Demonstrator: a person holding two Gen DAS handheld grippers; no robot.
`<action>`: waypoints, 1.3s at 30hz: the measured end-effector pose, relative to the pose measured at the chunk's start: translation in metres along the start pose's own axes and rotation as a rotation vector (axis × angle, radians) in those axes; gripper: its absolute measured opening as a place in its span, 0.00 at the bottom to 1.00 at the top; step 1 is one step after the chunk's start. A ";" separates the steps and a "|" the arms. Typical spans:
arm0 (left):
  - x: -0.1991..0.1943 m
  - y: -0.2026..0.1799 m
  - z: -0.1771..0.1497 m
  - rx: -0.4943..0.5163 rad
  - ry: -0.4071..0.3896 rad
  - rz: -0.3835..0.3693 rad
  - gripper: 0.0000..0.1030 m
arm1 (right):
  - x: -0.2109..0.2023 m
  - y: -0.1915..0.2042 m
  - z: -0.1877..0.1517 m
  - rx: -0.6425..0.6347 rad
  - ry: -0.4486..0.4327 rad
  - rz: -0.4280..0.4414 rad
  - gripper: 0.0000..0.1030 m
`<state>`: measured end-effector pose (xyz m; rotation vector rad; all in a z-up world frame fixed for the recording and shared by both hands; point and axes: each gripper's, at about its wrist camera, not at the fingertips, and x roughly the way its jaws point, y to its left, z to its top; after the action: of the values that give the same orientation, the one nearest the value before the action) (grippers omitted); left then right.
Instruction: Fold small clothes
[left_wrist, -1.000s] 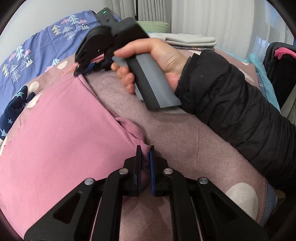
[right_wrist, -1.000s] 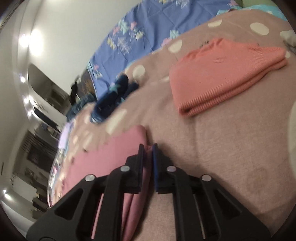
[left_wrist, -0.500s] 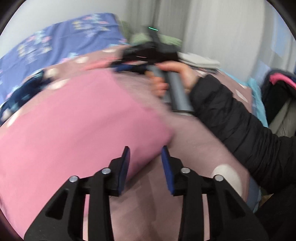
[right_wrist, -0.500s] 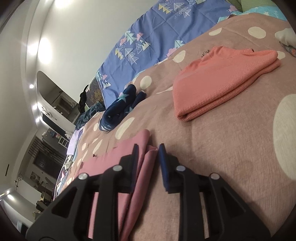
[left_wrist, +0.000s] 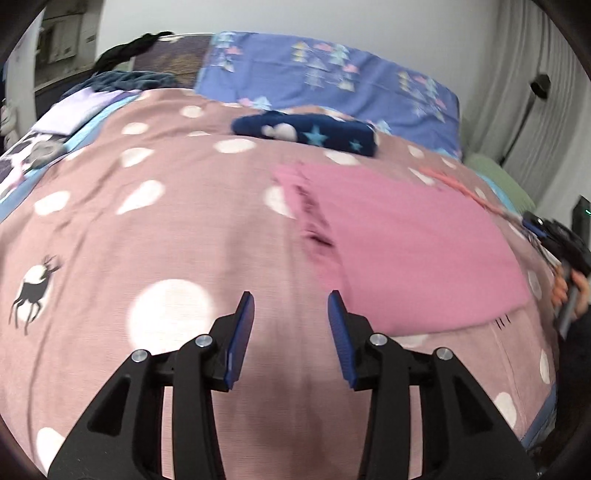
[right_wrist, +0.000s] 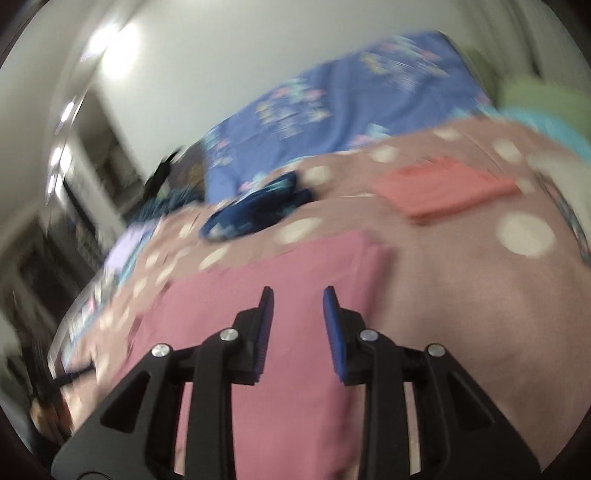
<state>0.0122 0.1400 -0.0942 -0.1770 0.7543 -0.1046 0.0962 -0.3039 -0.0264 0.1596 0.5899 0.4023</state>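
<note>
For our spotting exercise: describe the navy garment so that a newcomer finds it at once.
Start at the dotted bedspread. Near its far edge, before the blue pillow, lies the navy garment, beyond the pink one. It alone is dark, with pale stars.

Your left gripper is hanging over the dotted bedspread with its jaws apart, having just been opening, nothing lying between them; the pink garment is lying folded flat up and to the right, clear of the pads; a navy star-print cloth is sitting beyond it; your right gripper is showing blurred at the right edge.
</note>
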 end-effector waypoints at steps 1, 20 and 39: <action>-0.001 0.006 0.000 -0.007 -0.011 0.003 0.40 | 0.004 0.032 -0.004 -0.094 0.013 -0.013 0.39; 0.037 0.042 0.013 -0.079 0.074 -0.202 0.48 | 0.121 0.320 -0.153 -1.074 0.101 -0.186 0.51; 0.211 0.057 0.135 -0.413 0.116 -0.568 0.03 | 0.158 0.325 -0.122 -0.947 0.110 -0.213 0.03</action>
<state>0.2597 0.1789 -0.1508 -0.7831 0.8181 -0.5026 0.0419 0.0608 -0.1228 -0.8296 0.4667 0.4472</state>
